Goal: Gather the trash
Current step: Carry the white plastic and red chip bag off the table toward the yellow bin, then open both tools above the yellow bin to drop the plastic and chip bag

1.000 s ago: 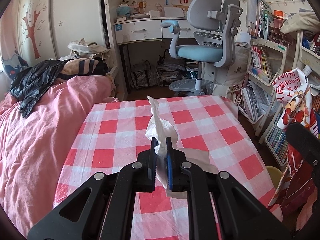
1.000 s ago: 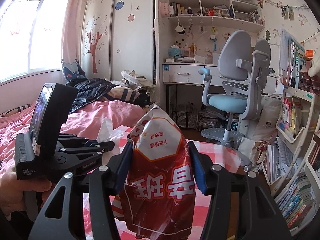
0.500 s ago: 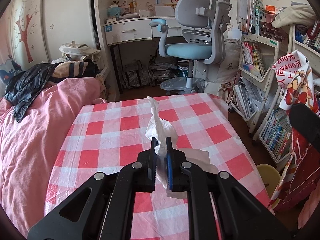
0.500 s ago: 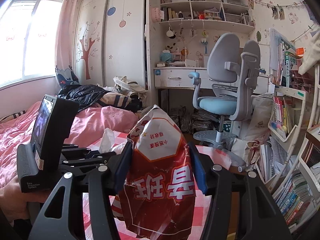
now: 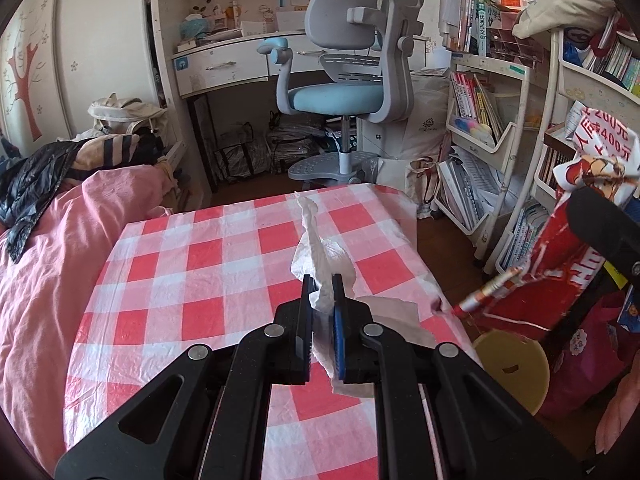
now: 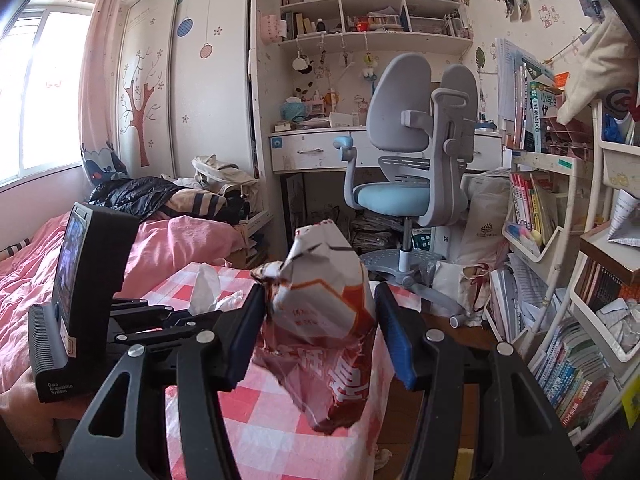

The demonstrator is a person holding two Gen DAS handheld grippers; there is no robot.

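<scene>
While the red snack bag (image 6: 324, 320) hides the table beyond, the right gripper (image 6: 320, 336) clamps it; the left gripper (image 5: 321, 308), angled downward, pinches a white tissue (image 5: 320, 256).

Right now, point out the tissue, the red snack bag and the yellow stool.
tissue (image 5: 320, 252), left wrist view, twisted upper part.
red snack bag (image 6: 320, 304), right wrist view, white front panel.
yellow stool (image 5: 510, 364), left wrist view, seat top.

A crumpled white paper tissue (image 5: 320, 256), soft and matt, is pinched between matt black plastic fingers (image 5: 303, 316) with blue ribbed pads. The table (image 5: 192, 280) wears a red-and-white checked plastic cloth, lightly creased with a slight sheen. At three o'clock, a glossy, crinkled red snack wrapper (image 5: 560, 264). Pink quilted cloth covers the bed (image 5: 44, 280).
</scene>
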